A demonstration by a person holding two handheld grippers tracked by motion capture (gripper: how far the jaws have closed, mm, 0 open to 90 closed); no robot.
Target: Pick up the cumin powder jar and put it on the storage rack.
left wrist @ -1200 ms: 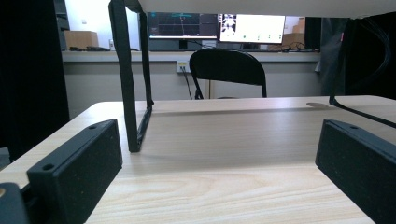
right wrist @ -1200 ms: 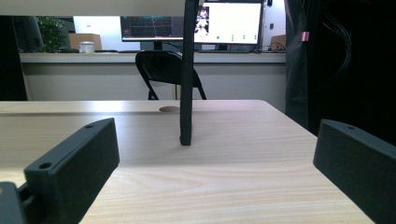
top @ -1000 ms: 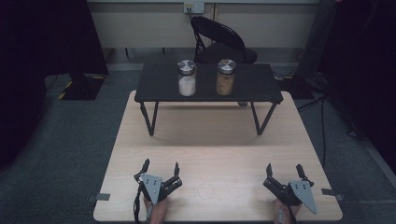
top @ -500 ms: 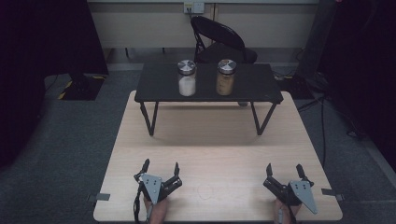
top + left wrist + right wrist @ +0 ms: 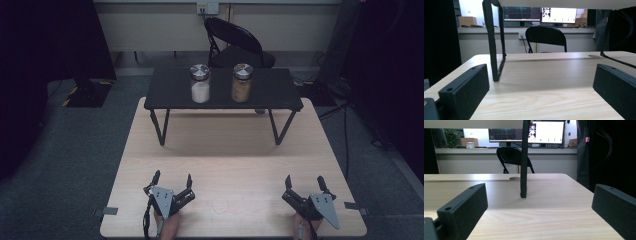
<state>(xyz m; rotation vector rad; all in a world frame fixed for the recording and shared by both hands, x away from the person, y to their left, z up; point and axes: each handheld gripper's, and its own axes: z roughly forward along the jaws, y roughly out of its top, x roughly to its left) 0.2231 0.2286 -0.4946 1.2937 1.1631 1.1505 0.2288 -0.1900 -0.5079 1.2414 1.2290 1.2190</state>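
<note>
Two glass jars with silver lids stand on a low black stand (image 5: 170, 92) at the far side of the wooden table (image 5: 235, 150). The left jar (image 5: 200, 84) holds white powder, the right jar (image 5: 241, 83) a tan filling. My left gripper (image 5: 172, 177) rests near the table's front edge at the left, jaws wide apart, nothing between them. At the front right my right gripper (image 5: 304, 181) rests the same way, open and empty. The left gripper view looks past its fingers (image 5: 465, 91) at the stand's leg (image 5: 492, 47). The right gripper view shows another leg (image 5: 524, 162).
A black folding chair (image 5: 235, 42) stands behind the table by the wall. Cables (image 5: 345, 130) run over the grey carpet at the right. Dark curtains close both sides. Monitors (image 5: 540, 16) glow on a counter at the back.
</note>
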